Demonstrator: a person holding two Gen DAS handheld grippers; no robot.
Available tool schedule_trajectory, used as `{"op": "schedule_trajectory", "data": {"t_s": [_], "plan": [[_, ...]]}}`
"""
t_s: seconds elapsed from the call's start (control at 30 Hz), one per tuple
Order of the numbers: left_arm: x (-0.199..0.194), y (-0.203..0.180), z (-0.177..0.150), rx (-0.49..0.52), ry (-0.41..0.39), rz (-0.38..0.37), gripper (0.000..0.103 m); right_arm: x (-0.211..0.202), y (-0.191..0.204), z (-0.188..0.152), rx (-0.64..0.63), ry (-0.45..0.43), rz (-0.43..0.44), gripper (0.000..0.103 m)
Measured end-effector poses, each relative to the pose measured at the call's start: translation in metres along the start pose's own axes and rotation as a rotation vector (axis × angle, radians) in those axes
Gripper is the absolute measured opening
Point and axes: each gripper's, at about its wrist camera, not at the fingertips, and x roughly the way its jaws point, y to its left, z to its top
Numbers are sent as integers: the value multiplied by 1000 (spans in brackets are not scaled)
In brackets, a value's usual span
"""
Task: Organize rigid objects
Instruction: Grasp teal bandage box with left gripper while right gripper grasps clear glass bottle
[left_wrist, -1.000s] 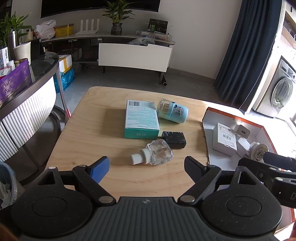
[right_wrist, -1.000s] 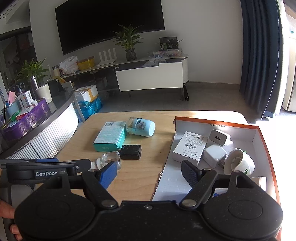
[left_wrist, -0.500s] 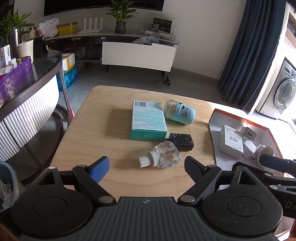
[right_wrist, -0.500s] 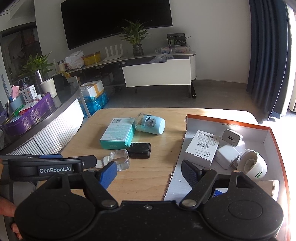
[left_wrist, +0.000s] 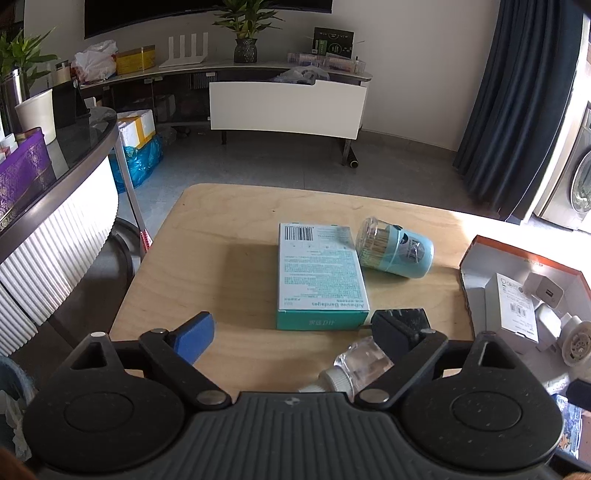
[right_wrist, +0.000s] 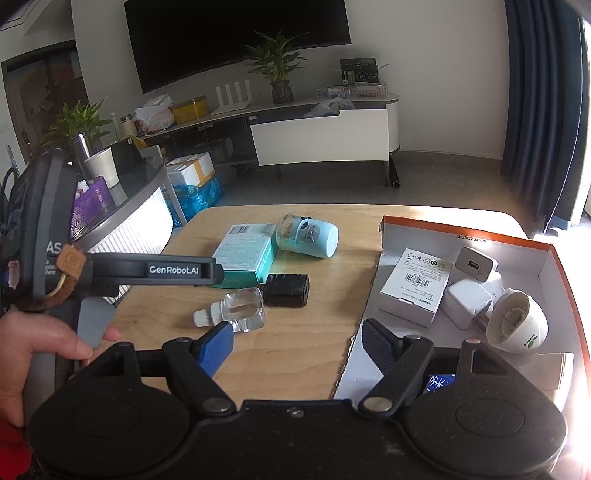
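Note:
On the wooden table (left_wrist: 229, 266) lie a teal box (left_wrist: 319, 275), a light-blue toothpick jar on its side (left_wrist: 397, 251), a black adapter (right_wrist: 286, 290) and a clear small bottle with a white cap (right_wrist: 236, 310). My left gripper (left_wrist: 295, 336) is open and empty, just in front of the teal box, with the clear bottle (left_wrist: 360, 367) under its right finger. My right gripper (right_wrist: 299, 339) is open and empty near the table's front edge, beside the orange-rimmed box (right_wrist: 465, 230). The left gripper's body (right_wrist: 147, 271) shows in the right wrist view.
The orange-rimmed box holds a white carton (right_wrist: 415, 286), white chargers (right_wrist: 469, 301) and a white round device (right_wrist: 517, 321). A curved counter (left_wrist: 55, 206) stands left of the table. A TV cabinet (left_wrist: 288, 107) lines the far wall.
My left gripper has moved forward and right toward the teal box; the clear bottle now sits under its right finger. My right gripper has shifted slightly. Both stay open.

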Motion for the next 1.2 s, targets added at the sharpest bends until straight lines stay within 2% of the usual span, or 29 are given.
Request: {"op": "schedule_trajectory", "data": {"t_s": [0.17,0.37,0.4,0.47,0.5,0.63,0.9,1.07,1.2], "plan": [[32,-7,18,16,28,3,95,4,2,-2,-14,11,19,91],[60,-15,22,41,74,-4,95,13,3,-4,-14,30,34,91],[65,-14,22,43,82,-8,94,14,4,-4,-17,33,38,91],[73,-9,20,39,95,-35,81,17,6,-3,-27,38,47,91],[71,-7,19,55,65,-29,71,19,7,-3,-30,41,53,91],[61,5,19,81,60,-65,71,29,15,0,-63,69,105,92],[8,50,-3,6,27,-12,71,76,46,8,-149,155,203,92],[-25,75,-20,-55,0,-13,71,105,62,10,-206,183,184,93],[-26,80,-30,-66,11,-15,71,124,63,14,-203,209,154,97]]}}
